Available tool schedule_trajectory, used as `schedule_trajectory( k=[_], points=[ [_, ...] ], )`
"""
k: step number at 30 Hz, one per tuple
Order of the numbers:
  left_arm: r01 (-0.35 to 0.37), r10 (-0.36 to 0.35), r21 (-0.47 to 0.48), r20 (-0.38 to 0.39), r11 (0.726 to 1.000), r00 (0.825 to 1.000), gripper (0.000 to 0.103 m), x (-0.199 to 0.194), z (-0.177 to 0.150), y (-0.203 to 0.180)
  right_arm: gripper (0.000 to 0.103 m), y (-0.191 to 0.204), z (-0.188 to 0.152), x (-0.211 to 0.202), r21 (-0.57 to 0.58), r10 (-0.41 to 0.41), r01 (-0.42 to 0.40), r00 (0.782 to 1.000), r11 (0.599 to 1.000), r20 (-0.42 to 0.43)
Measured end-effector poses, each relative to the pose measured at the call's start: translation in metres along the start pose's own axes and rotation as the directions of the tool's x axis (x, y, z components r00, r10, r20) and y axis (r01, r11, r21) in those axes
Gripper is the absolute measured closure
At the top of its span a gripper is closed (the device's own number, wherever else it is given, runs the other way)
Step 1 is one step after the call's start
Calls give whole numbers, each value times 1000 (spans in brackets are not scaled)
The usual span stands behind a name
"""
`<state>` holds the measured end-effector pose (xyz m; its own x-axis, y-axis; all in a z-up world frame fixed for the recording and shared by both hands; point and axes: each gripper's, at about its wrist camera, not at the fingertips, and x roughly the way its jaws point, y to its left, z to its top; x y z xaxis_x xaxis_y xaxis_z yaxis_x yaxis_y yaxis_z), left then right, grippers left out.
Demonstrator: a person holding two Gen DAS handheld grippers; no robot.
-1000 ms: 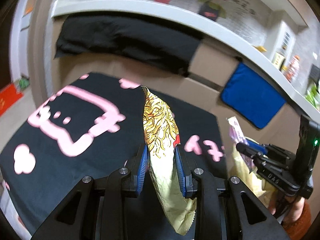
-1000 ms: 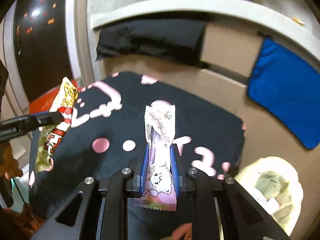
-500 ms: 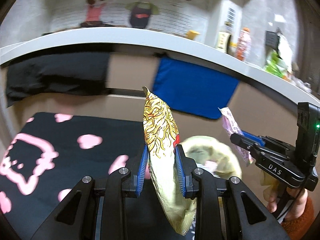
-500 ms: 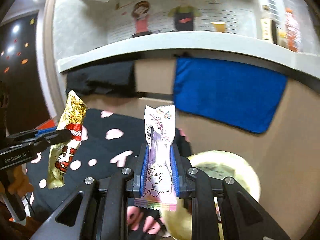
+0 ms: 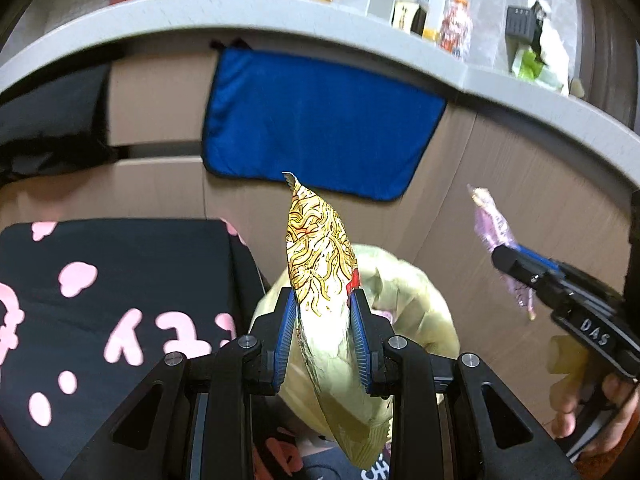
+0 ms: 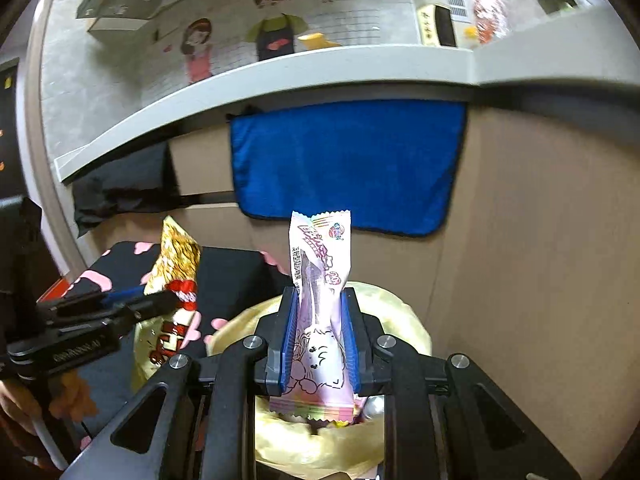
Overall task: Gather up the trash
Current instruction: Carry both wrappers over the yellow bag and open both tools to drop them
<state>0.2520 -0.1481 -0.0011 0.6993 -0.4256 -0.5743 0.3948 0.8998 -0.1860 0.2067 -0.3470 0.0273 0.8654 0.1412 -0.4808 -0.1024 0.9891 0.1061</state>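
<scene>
My left gripper is shut on a gold noodle-snack wrapper that stands up between the pads. It hangs over the open pale yellow trash bag. My right gripper is shut on a pink candy wrapper, also above the trash bag. In the left wrist view the right gripper with its pink wrapper is at the right. In the right wrist view the left gripper with the gold wrapper is at the left.
A black cloth with pink marks covers the surface left of the bag. A blue towel hangs on the tan cabinet front behind. A grey counter above carries bottles and small items.
Both grippers have swung right, from over the black cloth to over the trash bag by the cabinet. Each still holds its wrapper.
</scene>
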Motion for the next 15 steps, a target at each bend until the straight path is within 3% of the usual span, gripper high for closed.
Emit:
schedule_trajectory(
  k=[9, 12, 15],
  points=[
    [35, -36, -9, -55, 999, 998, 74, 41, -4, -5, 83, -22, -14, 24, 47, -11, 13, 999, 999, -49],
    [99, -101, -36, -59, 994, 993, 74, 52, 0, -4, 83, -28, -16, 29, 57, -21, 24, 998, 998, -59],
    [197, -203, -89, -60, 976, 977, 66, 62, 5, 1, 83, -32, -16, 32, 65, -32, 37, 997, 997, -63]
  ],
)
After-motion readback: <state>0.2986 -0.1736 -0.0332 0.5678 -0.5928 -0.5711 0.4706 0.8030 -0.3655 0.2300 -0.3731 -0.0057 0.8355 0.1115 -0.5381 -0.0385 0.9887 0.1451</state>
